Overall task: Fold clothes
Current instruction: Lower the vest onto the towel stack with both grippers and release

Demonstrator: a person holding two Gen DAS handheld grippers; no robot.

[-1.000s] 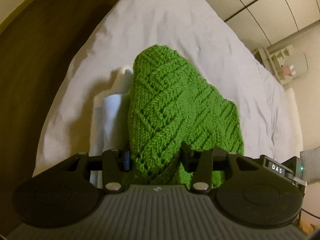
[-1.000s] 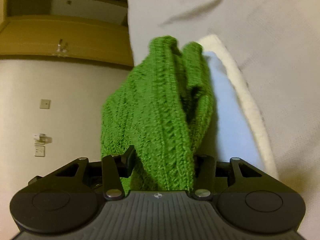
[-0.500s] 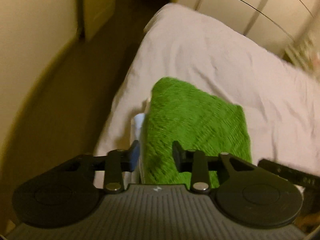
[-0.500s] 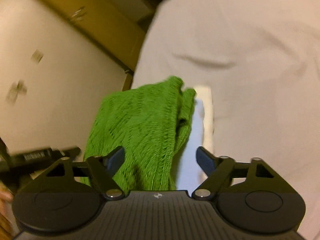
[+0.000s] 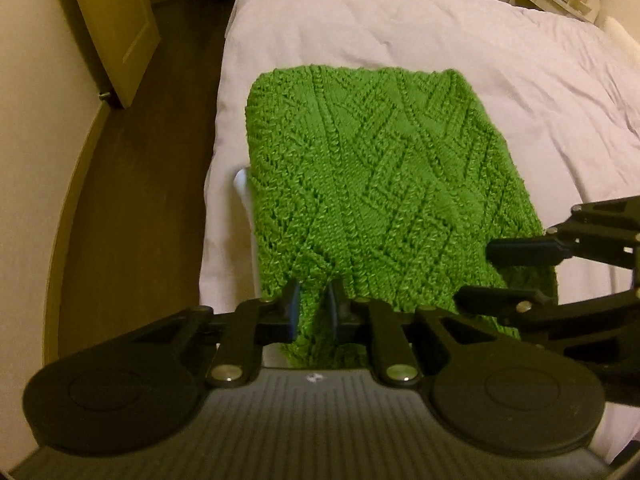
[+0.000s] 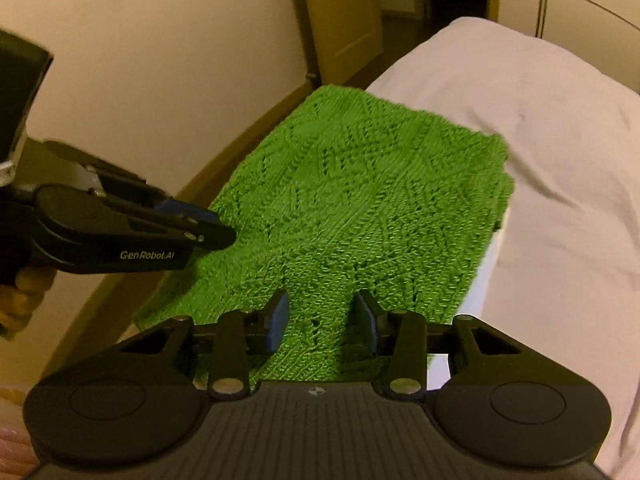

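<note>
The green cable-knit sweater point(image 5: 368, 200) lies spread on the white-sheeted bed point(image 5: 400, 20), its near edge pinched in your left claw point(image 5: 313, 304), your right claw point(image 6: 320, 312) parted astride it; keep both corners level.

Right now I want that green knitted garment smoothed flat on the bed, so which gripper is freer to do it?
Right. The right gripper stands open around the green knitted garment, so it only needs to back off, while the left gripper is pinched shut on its near edge.

The knitted garment point(image 5: 368, 184) lies on the bed point(image 5: 400, 28) near its left edge, atop folded cloth point(image 5: 242, 184).
</note>
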